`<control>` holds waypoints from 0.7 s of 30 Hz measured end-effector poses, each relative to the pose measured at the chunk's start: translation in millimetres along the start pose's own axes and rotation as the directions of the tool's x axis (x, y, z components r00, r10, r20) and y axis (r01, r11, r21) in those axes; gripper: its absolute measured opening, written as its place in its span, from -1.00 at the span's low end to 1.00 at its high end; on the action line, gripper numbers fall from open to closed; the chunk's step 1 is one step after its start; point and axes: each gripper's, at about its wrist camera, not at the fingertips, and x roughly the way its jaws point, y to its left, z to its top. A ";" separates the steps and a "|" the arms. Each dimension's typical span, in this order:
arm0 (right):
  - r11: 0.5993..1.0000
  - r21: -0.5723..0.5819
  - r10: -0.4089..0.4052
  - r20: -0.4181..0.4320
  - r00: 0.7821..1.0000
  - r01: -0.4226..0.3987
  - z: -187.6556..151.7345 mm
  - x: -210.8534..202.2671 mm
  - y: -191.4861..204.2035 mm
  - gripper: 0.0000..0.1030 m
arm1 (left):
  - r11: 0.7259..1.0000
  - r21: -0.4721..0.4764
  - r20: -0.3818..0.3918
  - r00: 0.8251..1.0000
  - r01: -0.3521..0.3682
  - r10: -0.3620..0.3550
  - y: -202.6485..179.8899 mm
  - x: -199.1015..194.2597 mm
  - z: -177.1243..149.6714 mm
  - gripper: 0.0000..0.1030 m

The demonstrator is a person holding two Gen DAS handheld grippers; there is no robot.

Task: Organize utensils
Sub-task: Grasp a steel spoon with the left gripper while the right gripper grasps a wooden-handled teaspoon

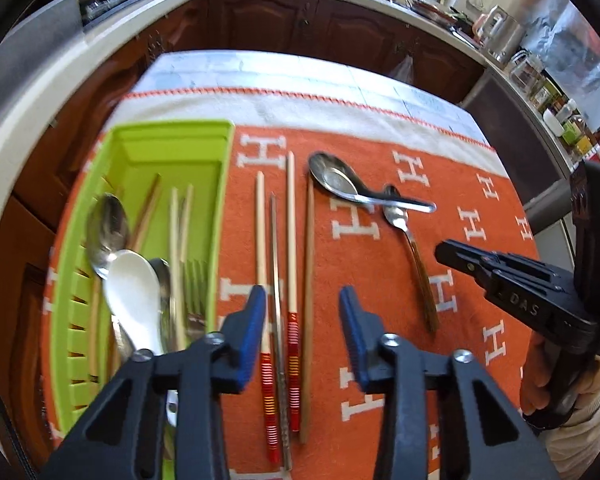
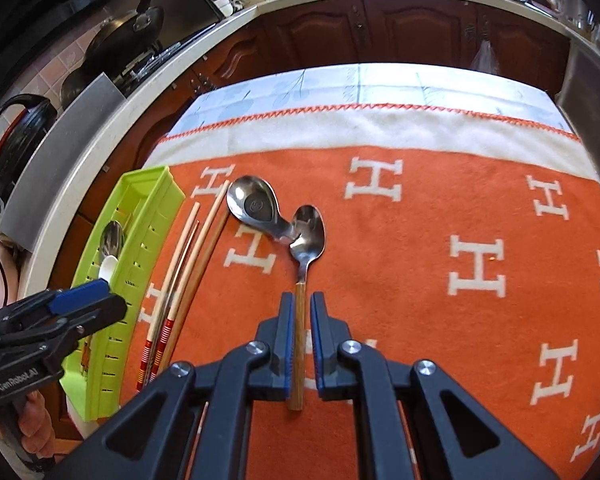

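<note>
Your left claw (image 1: 303,334) hangs over the loose chopsticks (image 1: 290,280) on the orange cloth (image 1: 380,280) covering the table. Its jaws stand apart, straddling the red-banded ends of the bundle; the blue pads do not press on any stick. No earlier view, so only that gap is noted.

Just beside the chopsticks, toward the table's left edge, sits the green tray (image 1: 172,136). It holds a white ceramic spoon (image 1: 134,300), a steel spoon (image 1: 108,232), a fork (image 1: 196,280) and several more sticks.

Your right claw (image 2: 300,332) is nearly together around the wooden handle of the small spoon (image 2: 308,236). The left pad lies against the handle; a thin slit shows at the right pad, so a firm clamp cannot be confirmed. The spoon lies flat on the cloth, bowl toward the far edge.

The wide steel ladle spoon (image 2: 254,204) lies beside it, its handle end touching the small spoon's bowl.
</note>
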 end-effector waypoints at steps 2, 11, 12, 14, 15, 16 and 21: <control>1.000 -0.001 0.002 -0.010 1.000 -0.002 -0.3 5.5 0.3 -0.82 | 1.000 0.007 -0.007 1.000 0.010 -0.010 -3.1 7.6 -2.6 -0.48; 0.996 -0.071 -0.062 -0.019 0.998 0.061 -5.7 27.8 13.6 -0.73 | 1.000 0.008 -0.021 0.999 0.027 -0.027 -12.6 22.7 -0.5 -0.49; 0.994 -0.084 -0.074 -0.013 0.997 0.073 -6.1 28.6 14.9 -0.73 | 0.999 0.004 -0.019 0.999 0.034 -0.034 -13.6 23.1 1.4 -0.49; 0.988 -0.118 -0.098 0.012 0.995 0.099 -9.6 29.0 19.6 -0.73 | 0.999 0.000 -0.018 0.999 0.040 -0.040 -15.6 23.5 5.7 -0.49; 0.987 -0.126 -0.102 0.023 0.995 0.104 -10.9 28.9 20.0 -0.73 | 0.999 0.000 -0.017 0.999 0.044 -0.044 -18.2 24.6 7.9 -0.49; 0.985 -0.136 -0.105 0.036 0.994 0.109 -13.2 29.1 21.1 -0.73 | 0.999 -0.001 -0.017 0.999 0.047 -0.047 -19.7 24.6 8.7 -0.49; 0.985 -0.132 -0.106 0.063 0.992 0.114 -21.8 23.9 13.0 -0.86 | 0.998 0.003 -0.035 0.997 0.064 -0.064 -33.4 32.8 15.0 -0.48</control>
